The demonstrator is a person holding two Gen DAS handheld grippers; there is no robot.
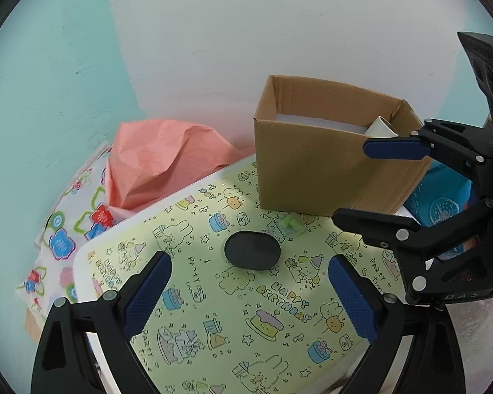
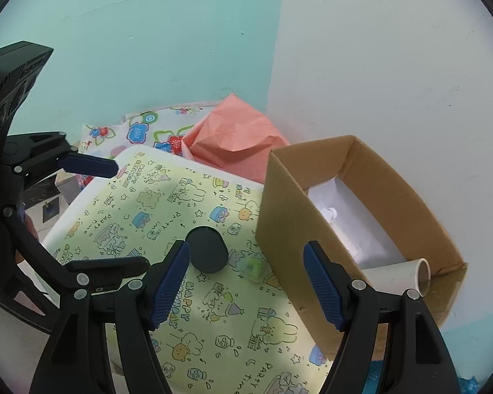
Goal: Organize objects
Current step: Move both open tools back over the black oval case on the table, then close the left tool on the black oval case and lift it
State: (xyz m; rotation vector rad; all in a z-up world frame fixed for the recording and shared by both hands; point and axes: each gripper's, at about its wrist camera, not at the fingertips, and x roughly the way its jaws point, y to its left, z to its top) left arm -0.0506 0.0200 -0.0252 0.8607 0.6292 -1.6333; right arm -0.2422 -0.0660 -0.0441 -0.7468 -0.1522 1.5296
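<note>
A black round container (image 1: pixel 252 250) (image 2: pixel 207 249) stands on the yellow birthday-print table (image 1: pixel 213 312) (image 2: pixel 213 328). A small clear case with a green piece (image 1: pixel 291 225) (image 2: pixel 254 267) lies beside it, close to the open cardboard box (image 1: pixel 328 170) (image 2: pixel 361 223). The box holds a white tube (image 1: pixel 381 127) (image 2: pixel 401 274) and a white bottle (image 2: pixel 330 213). My left gripper (image 1: pixel 249 298) is open and empty, just short of the black container. My right gripper (image 2: pixel 246 285) is open and empty above the small case; it also shows at the right of the left wrist view (image 1: pixel 351 184).
Crumpled pink paper (image 1: pixel 161 164) (image 2: pixel 233 138) and a flower-print cloth (image 1: pixel 69 229) (image 2: pixel 141 131) lie behind the table against the teal and white wall. A blue patterned item (image 1: pixel 440 197) sits right of the box.
</note>
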